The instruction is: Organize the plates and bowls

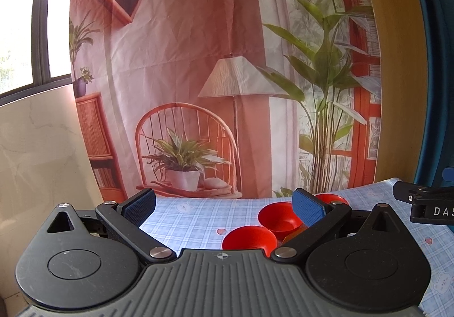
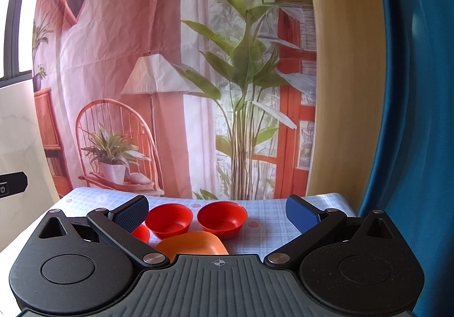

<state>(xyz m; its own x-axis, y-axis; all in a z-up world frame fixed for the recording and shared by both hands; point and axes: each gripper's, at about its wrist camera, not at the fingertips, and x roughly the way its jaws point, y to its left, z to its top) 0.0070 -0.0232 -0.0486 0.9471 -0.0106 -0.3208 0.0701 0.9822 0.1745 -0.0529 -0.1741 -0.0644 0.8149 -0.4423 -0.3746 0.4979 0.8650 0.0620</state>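
Three red bowls and an orange plate sit on a blue checked tablecloth. In the right wrist view two red bowls (image 2: 169,220) (image 2: 222,219) stand side by side, a third red bowl (image 2: 142,232) peeks out behind my left finger, and the orange plate (image 2: 193,243) lies nearest. My right gripper (image 2: 217,215) is open and empty, above the plate. In the left wrist view two red bowls (image 1: 279,217) (image 1: 249,237) sit right of centre, a third (image 1: 332,198) behind the right finger, and a sliver of the orange plate (image 1: 292,237). My left gripper (image 1: 224,209) is open and empty.
A printed room backdrop (image 1: 198,76) hangs behind the table's far edge. The tablecloth (image 1: 184,220) covers the table. The other gripper (image 1: 425,203) shows at the right of the left wrist view. A blue curtain (image 2: 411,118) hangs at the right.
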